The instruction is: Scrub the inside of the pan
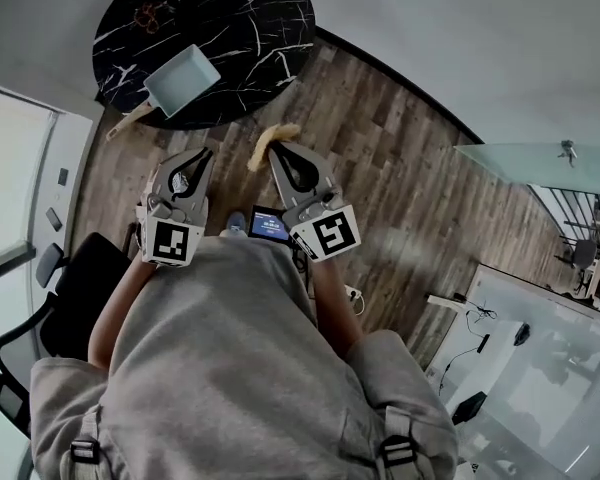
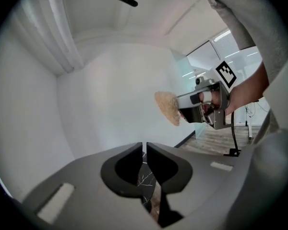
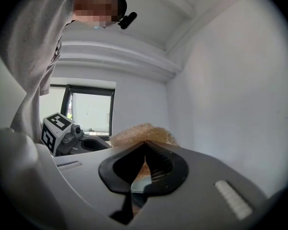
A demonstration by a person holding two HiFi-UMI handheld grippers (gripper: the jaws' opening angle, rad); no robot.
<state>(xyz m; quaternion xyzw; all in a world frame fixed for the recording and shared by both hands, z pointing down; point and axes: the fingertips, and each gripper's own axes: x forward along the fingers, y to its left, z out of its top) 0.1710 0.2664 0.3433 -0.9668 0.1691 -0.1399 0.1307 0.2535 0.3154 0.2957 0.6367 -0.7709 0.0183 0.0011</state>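
Observation:
A pale square pan (image 1: 183, 76) with a wooden handle (image 1: 130, 120) rests on the round black marble table (image 1: 270, 28), well ahead of both grippers. My right gripper (image 1: 277, 146) (image 3: 144, 143) is shut on a tan fibrous scrubber (image 1: 273, 140) (image 3: 141, 132), held up off the table. From the left gripper view the scrubber (image 2: 167, 107) sticks out of the right gripper (image 2: 185, 108). My left gripper (image 1: 202, 153) (image 2: 145, 145) hovers beside it, jaws drawn together with only a slit and nothing between them. Neither gripper touches the pan.
A black office chair (image 1: 40, 308) stands at the lower left. A glass desk (image 1: 540, 158) and a white desk (image 1: 540, 368) with cables are at the right. A small lit screen (image 1: 268, 225) sits at the person's chest. Wood floor (image 1: 400, 188) surrounds the table.

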